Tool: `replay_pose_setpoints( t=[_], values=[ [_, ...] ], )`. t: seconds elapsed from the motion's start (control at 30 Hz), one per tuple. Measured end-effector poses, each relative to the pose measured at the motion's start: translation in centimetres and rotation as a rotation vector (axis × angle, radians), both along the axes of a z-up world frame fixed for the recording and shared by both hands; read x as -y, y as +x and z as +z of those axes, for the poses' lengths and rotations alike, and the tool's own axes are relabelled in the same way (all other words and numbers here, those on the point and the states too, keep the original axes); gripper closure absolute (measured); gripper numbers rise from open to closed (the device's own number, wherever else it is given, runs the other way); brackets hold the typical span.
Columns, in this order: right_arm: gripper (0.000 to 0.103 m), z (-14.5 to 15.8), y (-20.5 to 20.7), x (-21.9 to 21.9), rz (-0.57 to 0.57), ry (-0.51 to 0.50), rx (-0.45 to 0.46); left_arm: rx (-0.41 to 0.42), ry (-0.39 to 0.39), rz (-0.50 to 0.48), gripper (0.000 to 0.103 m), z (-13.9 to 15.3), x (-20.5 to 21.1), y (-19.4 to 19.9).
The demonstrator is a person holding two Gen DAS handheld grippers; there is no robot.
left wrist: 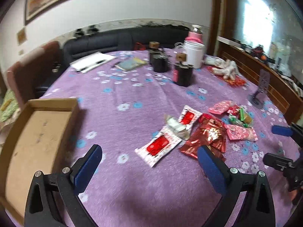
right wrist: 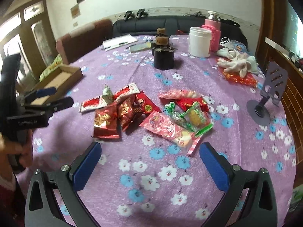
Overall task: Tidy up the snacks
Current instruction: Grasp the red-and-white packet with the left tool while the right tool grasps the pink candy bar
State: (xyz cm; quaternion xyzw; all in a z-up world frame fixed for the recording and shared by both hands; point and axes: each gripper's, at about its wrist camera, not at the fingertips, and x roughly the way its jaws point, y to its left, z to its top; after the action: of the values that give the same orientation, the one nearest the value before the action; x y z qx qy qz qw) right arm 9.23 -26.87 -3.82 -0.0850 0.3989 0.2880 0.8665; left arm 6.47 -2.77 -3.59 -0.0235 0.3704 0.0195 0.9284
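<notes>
In the left wrist view, the left gripper is being held with its jaws spread wide and nothing between them, low in the frame above the purple flowered tablecloth. The snack packets are lying in a loose heap right of centre, and an open cardboard box is sitting at the left edge, cut off by the frame. The packets are judged light, thin and crinkly, likely slippery, so a flat crimped edge, such as that of the white and red packet, is judged the best hold. In the right wrist view, the right gripper is likewise being shown released and empty at the bottom. The pink packet is lying nearest it, overlapped by green-wrapped sweets; red foil bags are partly hiding others, and printed labels are too blurred to be read.
</notes>
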Motion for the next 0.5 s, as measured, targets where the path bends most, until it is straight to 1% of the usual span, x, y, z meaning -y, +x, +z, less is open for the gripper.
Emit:
replay_pose_setpoints(
  t=[0.07,0.17,0.27,0.33,0.4,0.43,0.47,0.5],
  values=[
    [0.0,-0.2,0.5,0.1,0.034,0.012,-0.015,-0.03,0.042,-0.017,0.001,-0.5,0.0,1.2],
    [0.0,-0.4,1.5,0.6,0.068,0.038,-0.024,-0.061,0.06,-0.068,0.001,-1.2,-0.1,2.3],
    [0.0,-0.1,2.0,0.9,0.11,0.025,0.019,-0.081,0.093,-0.099,0.001,-1.8,0.1,2.7],
    [0.001,-0.1,2.3,0.7,0.144,0.0,0.038,-0.087,0.133,-0.118,0.001,-2.2,0.5,2.9],
    [0.008,-0.1,2.6,0.5,0.177,-0.027,0.05,-0.095,0.175,-0.136,0.001,-2.5,0.8,3.0],
    [0.021,-0.3,2.8,0.5,0.189,-0.034,0.039,-0.095,0.186,-0.157,0.001,-2.6,1.0,3.0],
    [0.041,-0.5,3.2,0.4,0.2,-0.039,0.017,-0.096,0.189,-0.167,0.001,-2.6,1.1,3.1],
    [0.052,-0.7,3.5,0.3,0.202,-0.047,0.003,-0.098,0.197,-0.176,0.001,-2.6,1.2,3.2]
  ],
)
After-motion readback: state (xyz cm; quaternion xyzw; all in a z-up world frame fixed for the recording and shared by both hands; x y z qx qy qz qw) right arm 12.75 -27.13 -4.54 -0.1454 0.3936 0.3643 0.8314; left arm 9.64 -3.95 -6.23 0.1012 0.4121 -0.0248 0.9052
